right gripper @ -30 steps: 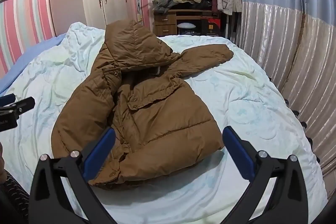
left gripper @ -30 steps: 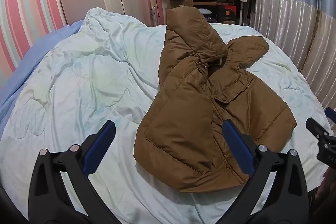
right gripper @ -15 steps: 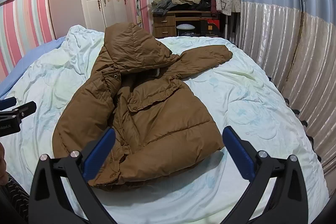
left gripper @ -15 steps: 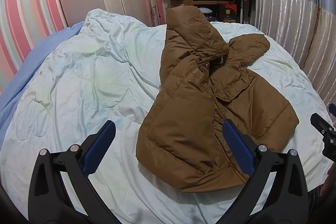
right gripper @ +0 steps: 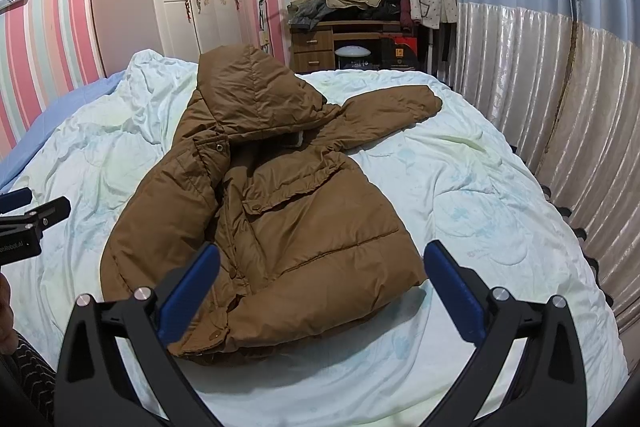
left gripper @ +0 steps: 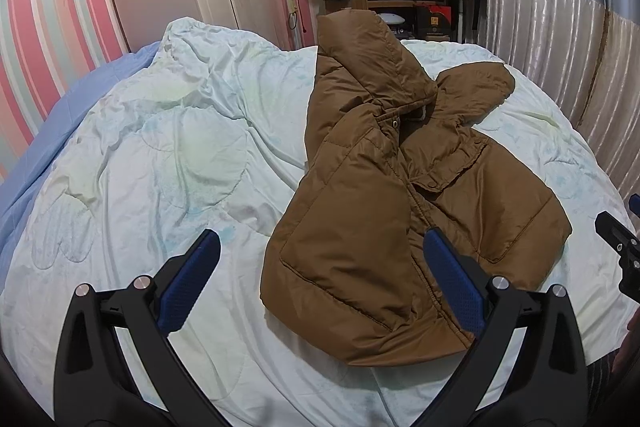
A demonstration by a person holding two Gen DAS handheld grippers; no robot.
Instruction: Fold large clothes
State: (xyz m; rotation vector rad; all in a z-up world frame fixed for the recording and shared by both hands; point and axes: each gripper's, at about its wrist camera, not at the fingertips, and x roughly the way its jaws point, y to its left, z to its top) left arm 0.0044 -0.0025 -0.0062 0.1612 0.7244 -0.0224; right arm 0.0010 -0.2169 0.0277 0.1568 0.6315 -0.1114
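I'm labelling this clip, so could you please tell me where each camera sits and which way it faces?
Left wrist: sits on the left gripper, looking along its open blue fingers across the bed at the brown jacket, which lies right of centre; the other gripper's tip shows at the right edge.
Right wrist: sits on the right gripper, facing the same way, jacket centre-left; the other gripper's tip shows at the left edge.
Shared: jacket, bed, desk piled with clothes.
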